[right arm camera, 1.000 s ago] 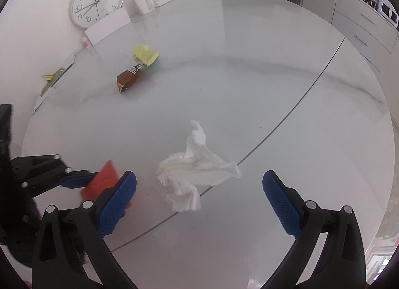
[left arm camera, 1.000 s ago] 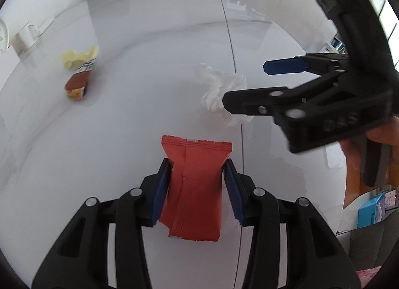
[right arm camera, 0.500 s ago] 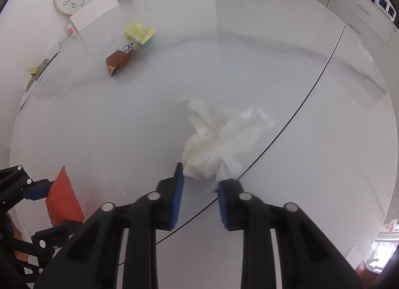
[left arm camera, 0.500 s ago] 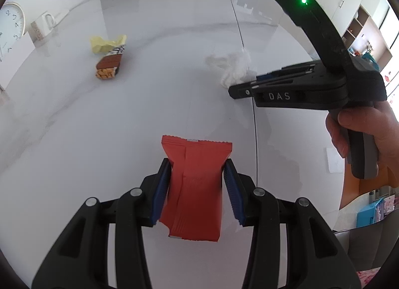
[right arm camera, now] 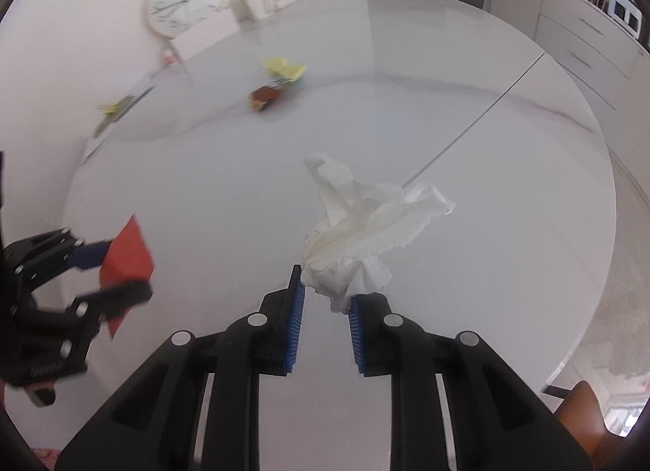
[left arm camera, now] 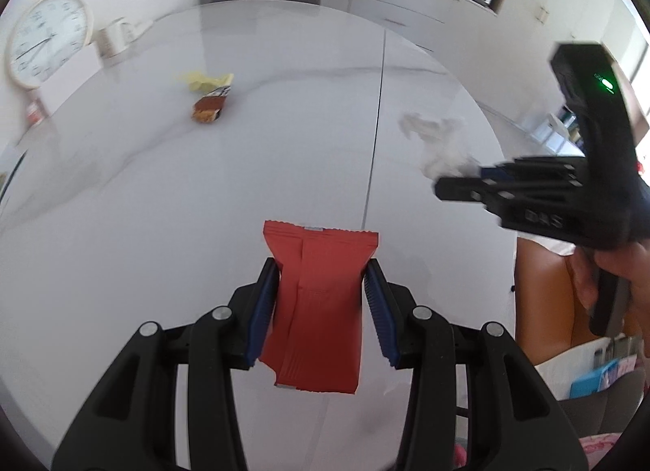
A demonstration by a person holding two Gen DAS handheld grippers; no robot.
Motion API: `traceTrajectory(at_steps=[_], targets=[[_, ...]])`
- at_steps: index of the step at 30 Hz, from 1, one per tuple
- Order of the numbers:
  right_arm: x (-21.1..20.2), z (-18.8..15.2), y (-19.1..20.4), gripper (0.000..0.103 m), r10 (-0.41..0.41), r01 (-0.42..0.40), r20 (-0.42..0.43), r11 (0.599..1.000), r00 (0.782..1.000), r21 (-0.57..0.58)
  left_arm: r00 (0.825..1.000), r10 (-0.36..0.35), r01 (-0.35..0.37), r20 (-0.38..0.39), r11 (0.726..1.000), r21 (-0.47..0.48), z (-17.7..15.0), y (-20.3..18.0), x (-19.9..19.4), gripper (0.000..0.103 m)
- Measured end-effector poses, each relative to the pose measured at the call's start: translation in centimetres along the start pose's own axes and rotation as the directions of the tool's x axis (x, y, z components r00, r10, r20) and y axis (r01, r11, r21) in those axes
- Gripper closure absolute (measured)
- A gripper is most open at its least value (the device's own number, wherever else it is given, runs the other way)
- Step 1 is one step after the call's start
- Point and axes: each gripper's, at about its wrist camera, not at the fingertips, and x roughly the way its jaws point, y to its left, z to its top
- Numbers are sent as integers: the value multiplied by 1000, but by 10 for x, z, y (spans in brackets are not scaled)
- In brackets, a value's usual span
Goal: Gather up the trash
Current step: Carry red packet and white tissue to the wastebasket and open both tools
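A: What does each gripper hold?

B: The left gripper (left arm camera: 321,300) clamps a red wrapper (left arm camera: 317,308) by its long sides, long axis running forward along the fingers. The right gripper (right arm camera: 323,308), jaws just closed narrow, pinches a crumpled tissue (right arm camera: 365,227) lifted off the counter (right arm camera: 508,195).

A: What remains?

B: A snack bar (left arm camera: 209,109) with a yellow wrapper (left arm camera: 203,80) lies far ahead, left of the seam, nearer the left gripper, pointing away.
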Motion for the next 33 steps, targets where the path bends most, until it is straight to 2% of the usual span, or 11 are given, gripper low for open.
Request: traceTrajectory(at_steps=[8,16,22,27,31,33], targets=[[-64,-85,33,82,100,-111,-82,983,992,-148,999,8,-10,-36,999,-47,-74,-37,-59,60],[-82,-168,77,82,178,-210,-195,965,965,-158,996,-2,-4,-87,998,-69,-138,-46,-90,60],[-69,-214,113,82,186,-235,-259,957,948,-171,995,-15,7,-95,997,-82,-183,-41,-100,60],[-36,-232,131,81,136,-197,-271,957,953,-215,994,-40,28,-105,993,-114,-208,-37,-96,60],[-1,-237,135,76,131,-191,-287,962,949,-195,989,-57,42,-135,993,-110,-219,-31,-85,60],[16,-239,137,67,136,-196,-298,964,945,-181,987,-53,37,-150,994,-103,-218,-26,-78,60]])
